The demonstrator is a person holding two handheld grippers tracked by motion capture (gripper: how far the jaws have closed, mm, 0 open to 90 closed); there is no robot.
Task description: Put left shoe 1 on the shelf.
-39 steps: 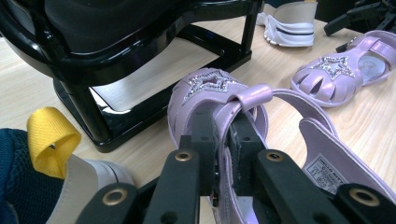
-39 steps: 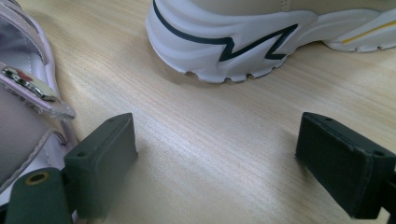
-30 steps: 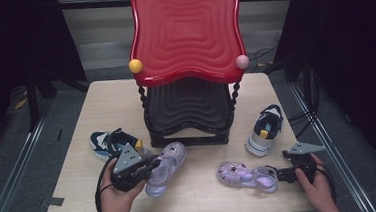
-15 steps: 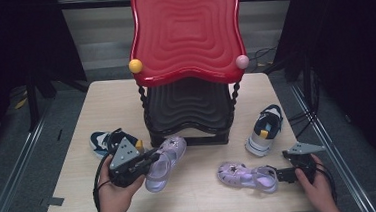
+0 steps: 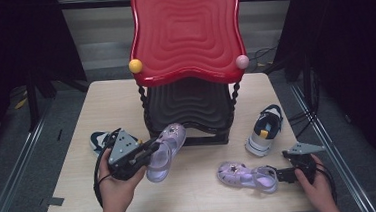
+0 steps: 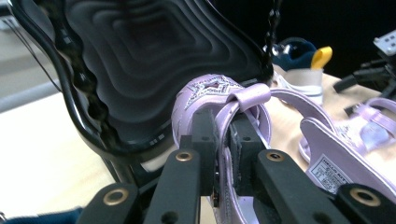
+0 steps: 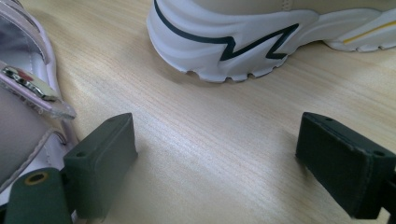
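The lilac sandal (image 5: 165, 146) is in the lower left part of the high view, just in front of the black lower shelf (image 5: 191, 103) of the red stand (image 5: 187, 33). The left tongs (image 5: 151, 148) are clenched on its strap; in the left gripper view the two black jaws press from both sides on the thin lilac strap (image 6: 223, 140), and the toe part with a glittering star (image 6: 208, 88) stands just above the jaw tips. The sandal is tilted, with its toe toward the black shelf and its heel toward the hand. I cannot tell if its heel touches the counter (image 5: 197, 195) or not.

A second lilac sandal (image 5: 246, 174) lies flat on the counter in the lower right part of the high view. The right tongs (image 5: 281, 174) are just beside its heel end, at the right of it, and they point to the left. In the right gripper view the jaws are released and stand wide apart, with bare wood between them; the sandal's edge (image 7: 28, 93) is at the left border of that frame, beside the left jaw, outside the gap.

A white sneaker (image 5: 265, 130) stands on the counter above the right tongs, near them but apart. A dark blue sneaker (image 5: 100, 140) lies at the left, partly behind the left tongs.
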